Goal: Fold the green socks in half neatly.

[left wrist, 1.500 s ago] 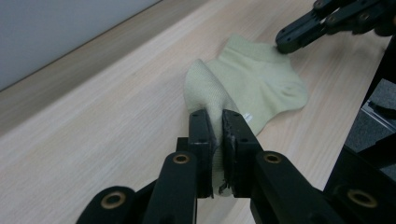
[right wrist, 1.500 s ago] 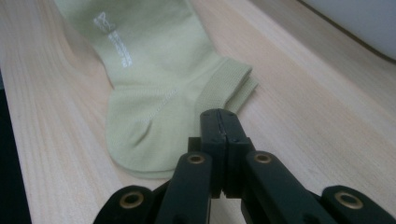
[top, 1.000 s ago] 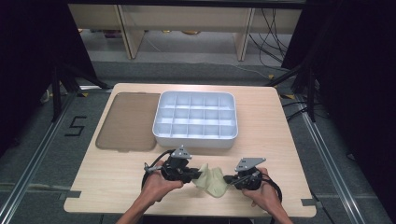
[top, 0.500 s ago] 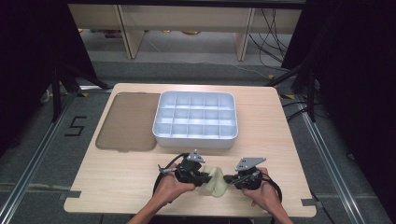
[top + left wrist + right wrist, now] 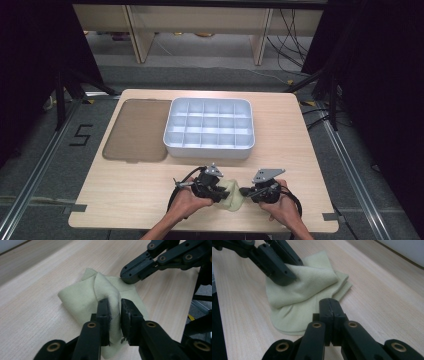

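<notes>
A crumpled pale yellow-green cloth (image 5: 231, 196) lies on the wooden table (image 5: 125, 200) near its front edge, between my two grippers. My left gripper (image 5: 115, 312) straddles a raised fold of the cloth (image 5: 85, 297). Its jaws have just been opening and now stand a little apart, with the fold loose between them. My right gripper (image 5: 329, 305) is shut with nothing in it, its tip at the cloth's (image 5: 312, 282) near edge. In the left gripper view, the right gripper (image 5: 126, 277) rests its tip on the far side of the cloth. The left gripper (image 5: 284, 275) lies over the cloth in the right gripper view.
A white tray (image 5: 210, 150) divided into several compartments stands in the middle of the table, just beyond the grippers. A flat brown lid (image 5: 137, 130) lies to its left. Shelving and cables sit past the far edge.
My left hand has moved right and down onto the cloth, close to the right gripper. The cloth has bunched up between the two. The right hand has stayed put.
</notes>
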Tool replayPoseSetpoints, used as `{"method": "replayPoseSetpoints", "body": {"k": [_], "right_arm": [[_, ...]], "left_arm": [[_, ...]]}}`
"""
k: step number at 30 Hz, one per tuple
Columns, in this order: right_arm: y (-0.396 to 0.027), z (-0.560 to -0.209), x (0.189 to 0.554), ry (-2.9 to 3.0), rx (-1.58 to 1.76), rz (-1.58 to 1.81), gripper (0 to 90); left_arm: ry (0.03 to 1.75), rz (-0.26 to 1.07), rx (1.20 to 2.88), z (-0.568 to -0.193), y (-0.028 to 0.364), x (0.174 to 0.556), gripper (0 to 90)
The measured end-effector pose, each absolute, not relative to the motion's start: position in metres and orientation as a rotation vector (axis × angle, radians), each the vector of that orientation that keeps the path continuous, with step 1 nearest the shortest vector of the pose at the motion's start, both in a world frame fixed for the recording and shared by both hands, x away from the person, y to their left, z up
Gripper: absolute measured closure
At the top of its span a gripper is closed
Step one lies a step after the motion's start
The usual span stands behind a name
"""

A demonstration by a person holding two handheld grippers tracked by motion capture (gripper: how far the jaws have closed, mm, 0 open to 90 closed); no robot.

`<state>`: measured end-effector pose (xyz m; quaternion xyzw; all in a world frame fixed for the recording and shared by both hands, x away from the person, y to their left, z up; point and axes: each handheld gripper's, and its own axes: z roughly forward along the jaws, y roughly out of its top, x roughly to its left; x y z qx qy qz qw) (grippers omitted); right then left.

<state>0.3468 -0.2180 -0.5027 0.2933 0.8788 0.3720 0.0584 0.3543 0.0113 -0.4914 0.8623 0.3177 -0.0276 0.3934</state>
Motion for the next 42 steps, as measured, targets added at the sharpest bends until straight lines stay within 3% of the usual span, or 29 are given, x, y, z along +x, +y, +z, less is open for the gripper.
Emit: {"method": "replayPoseSetpoints", "body": {"k": [6, 11, 22, 35, 42], "right_arm": [[-0.219, -0.502, 0.347, 2.659, 0.907, 1.13, 88.8], [-0.223, -0.499, 0.348, 2.631, 0.93, 1.162, 87.6], [-0.243, -0.483, 0.348, 2.535, 0.981, 1.226, 87.7], [-0.239, -0.472, 0.342, 2.515, 0.945, 1.271, 87.9], [-0.217, -0.469, 0.336, 2.556, 0.845, 1.28, 87.9]], "left_arm": [[0.797, -0.096, 2.17, -0.485, 0.01, 0.353, 68.3], [0.779, -0.088, 2.168, -0.481, 0.009, 0.351, 69.3], [0.747, -0.077, 2.121, -0.463, 0.003, 0.35, 62.2], [0.788, -0.006, 2.147, -0.469, 0.034, 0.349, 68.2], [0.771, 0.007, 2.202, -0.483, 0.031, 0.344, 80.7]]}}
